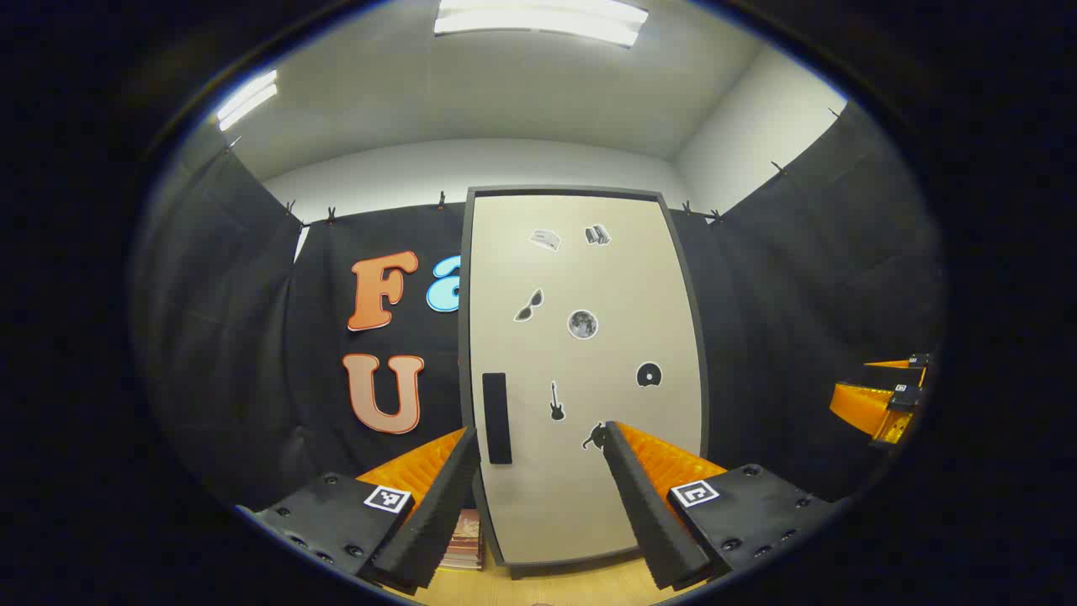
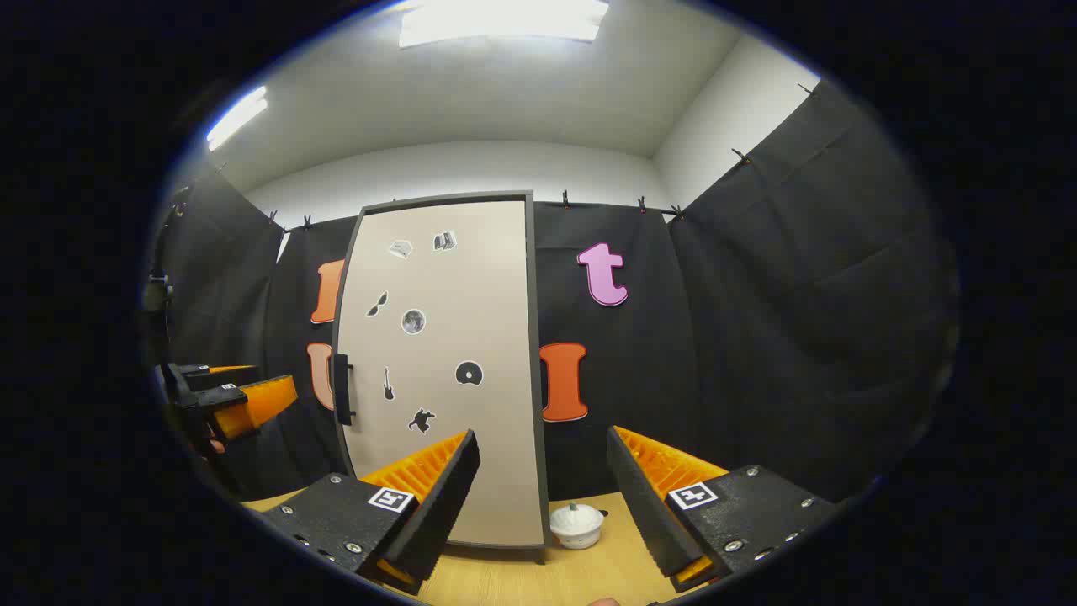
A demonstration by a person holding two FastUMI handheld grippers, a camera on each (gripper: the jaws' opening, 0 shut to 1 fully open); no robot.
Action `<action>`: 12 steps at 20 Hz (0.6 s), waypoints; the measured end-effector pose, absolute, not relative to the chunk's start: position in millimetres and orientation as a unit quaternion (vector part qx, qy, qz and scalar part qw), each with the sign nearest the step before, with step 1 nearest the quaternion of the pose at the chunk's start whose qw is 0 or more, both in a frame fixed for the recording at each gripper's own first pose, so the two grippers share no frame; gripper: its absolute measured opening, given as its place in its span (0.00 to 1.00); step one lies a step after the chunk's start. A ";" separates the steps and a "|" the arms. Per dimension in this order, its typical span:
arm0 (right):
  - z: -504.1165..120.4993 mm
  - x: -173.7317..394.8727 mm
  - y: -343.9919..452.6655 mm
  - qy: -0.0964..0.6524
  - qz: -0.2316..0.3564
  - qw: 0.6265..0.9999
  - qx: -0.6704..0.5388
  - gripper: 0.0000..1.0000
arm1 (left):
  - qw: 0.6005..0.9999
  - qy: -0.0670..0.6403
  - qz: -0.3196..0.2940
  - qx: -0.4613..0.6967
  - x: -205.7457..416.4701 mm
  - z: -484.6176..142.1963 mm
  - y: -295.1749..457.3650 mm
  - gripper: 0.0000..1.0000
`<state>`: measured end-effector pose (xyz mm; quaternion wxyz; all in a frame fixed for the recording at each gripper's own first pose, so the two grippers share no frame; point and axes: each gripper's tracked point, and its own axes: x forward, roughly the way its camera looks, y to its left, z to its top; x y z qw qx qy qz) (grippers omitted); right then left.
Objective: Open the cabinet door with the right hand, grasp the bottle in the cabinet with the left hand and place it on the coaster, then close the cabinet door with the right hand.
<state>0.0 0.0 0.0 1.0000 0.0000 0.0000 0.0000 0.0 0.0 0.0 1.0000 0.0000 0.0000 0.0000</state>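
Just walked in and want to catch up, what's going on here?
A person holds two grippers in front of a cabinet whose door is shut. Both the left gripper and the right gripper are open and hold nothing. The handle is untouched, so opening the door has not begun. A small white pot sits on the table beside the cabinet.

The cabinet door [image 1: 585, 370] stood shut, blocking the inside. Its handle [image 1: 496, 418] was unobstructed. Right of the cabinet, a small white pot [image 2: 577, 525] occupied the tabletop [image 2: 538, 581].

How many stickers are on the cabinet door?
7 on the cabinet door: two at the top, sunglasses, moon, disc, guitar, and one partly hidden.
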 end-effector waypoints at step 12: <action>2.6 0.1 2.7 -0.003 -0.004 1.000 -0.003 0.94 | 1.000 0.015 -0.010 -0.010 0.8 -4.7 2.3 0.96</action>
